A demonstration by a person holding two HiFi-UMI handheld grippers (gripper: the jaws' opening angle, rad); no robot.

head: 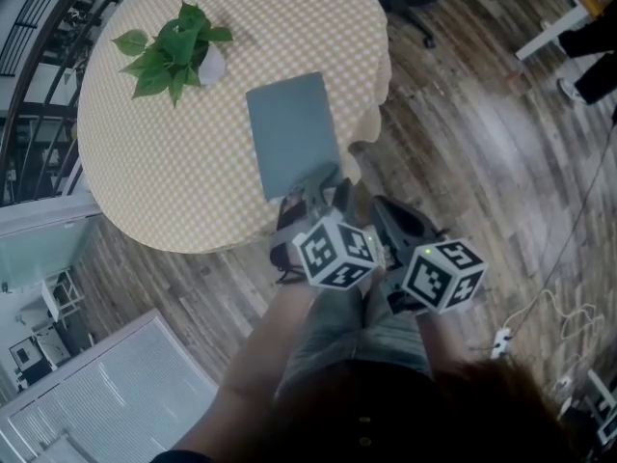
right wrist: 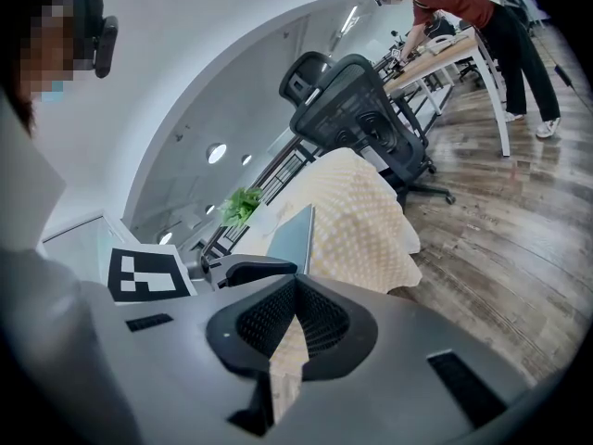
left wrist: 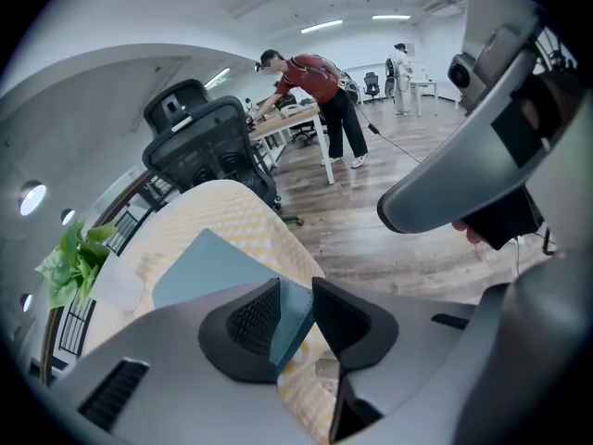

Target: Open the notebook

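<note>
Notebook (head: pixel 292 133) closed, blue-grey cover up, flat on the round desk (head: pixel 193 191) with the checked cloth, close to the desk's near rim. Plant (head: pixel 174 51) well apart at the far left, not in the way.

Key relation: the notebook's long axis runs away from the person, leaning a little left. Its near right corner points straight at the left gripper (head: pixel 323 189). In the left gripper view that corner (left wrist: pixel 208 267) sits between the fingers (left wrist: pixel 246 318), which are partly apart. The cover lies against the left finger and a slit of cloth shows by the other, so no clamp yet as I read it.

Right gripper (head: pixel 381 208) is just beside the left one, off the desk edge and over the floor. Its fingers are closed tip to tip on nothing (right wrist: pixel 295 284). The notebook (right wrist: pixel 295 239) is ahead of it and slightly left, not touching.

Left hand is the nearer one. Likely next step: pinch only the top cover at that corner and swing it over. Can't tell which long edge is the spine. Risk: taking the whole block of pages, or dragging the notebook off the rim.
</note>
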